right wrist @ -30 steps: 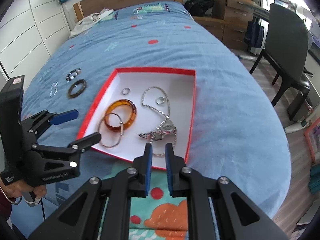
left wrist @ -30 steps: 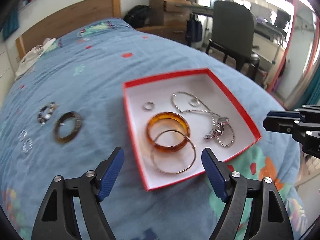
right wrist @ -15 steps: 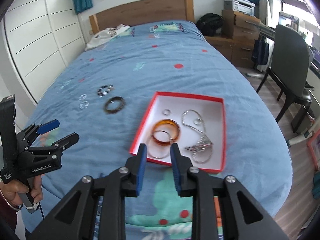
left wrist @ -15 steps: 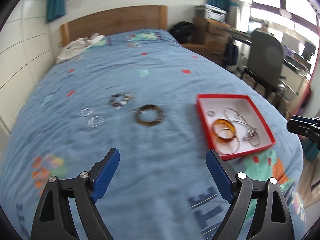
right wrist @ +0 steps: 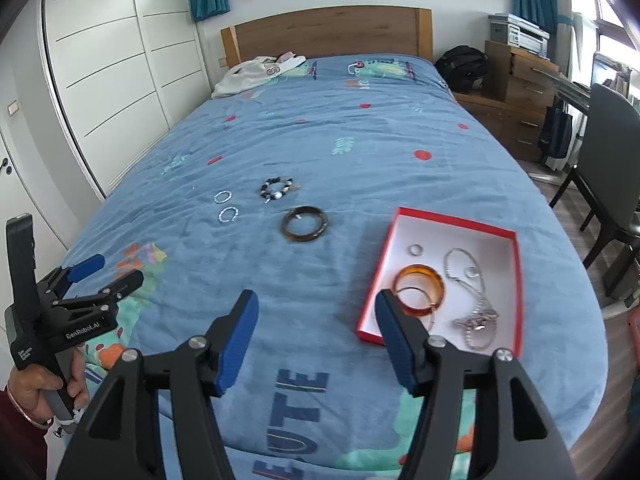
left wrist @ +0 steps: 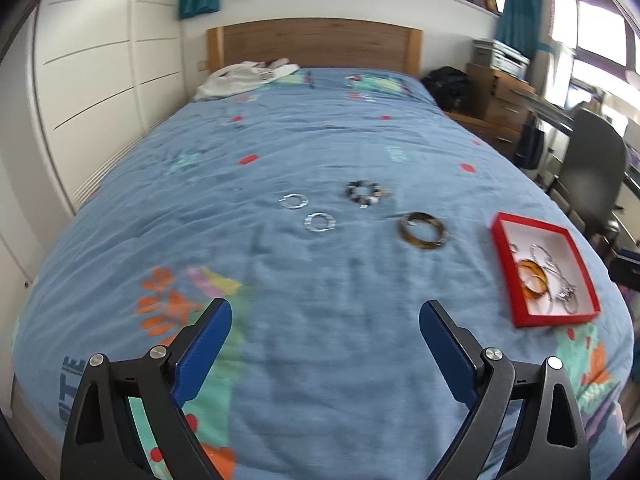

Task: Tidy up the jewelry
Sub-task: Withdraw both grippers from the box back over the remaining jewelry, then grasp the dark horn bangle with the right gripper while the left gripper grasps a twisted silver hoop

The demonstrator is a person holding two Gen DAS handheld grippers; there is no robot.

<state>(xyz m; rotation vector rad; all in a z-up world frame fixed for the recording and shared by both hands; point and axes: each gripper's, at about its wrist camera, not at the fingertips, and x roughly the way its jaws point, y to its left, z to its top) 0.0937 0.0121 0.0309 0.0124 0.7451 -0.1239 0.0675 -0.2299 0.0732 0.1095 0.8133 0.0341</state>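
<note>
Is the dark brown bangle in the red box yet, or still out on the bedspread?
Out. The dark brown bangle lies flat on the bedspread, left of the red box and apart from it.

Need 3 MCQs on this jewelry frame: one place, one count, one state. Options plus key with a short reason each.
1. Where is the dark brown bangle?
A. in the red box
B. on the bedspread, left of the red box
C. in the left gripper

2. How many small silver rings lie loose on the bedspread beside the beaded bracelet?
A. one
B. two
C. four

3. What state is the right gripper in?
A. open, empty
B. shut on the necklace
C. shut on the orange bangle

Key:
1 B: it rests on the blue bedspread, apart from the red box.
2 B: silver rings sit as a pair left of the beaded bracelet.
3 A: its jaws stand apart with nothing between.
</note>
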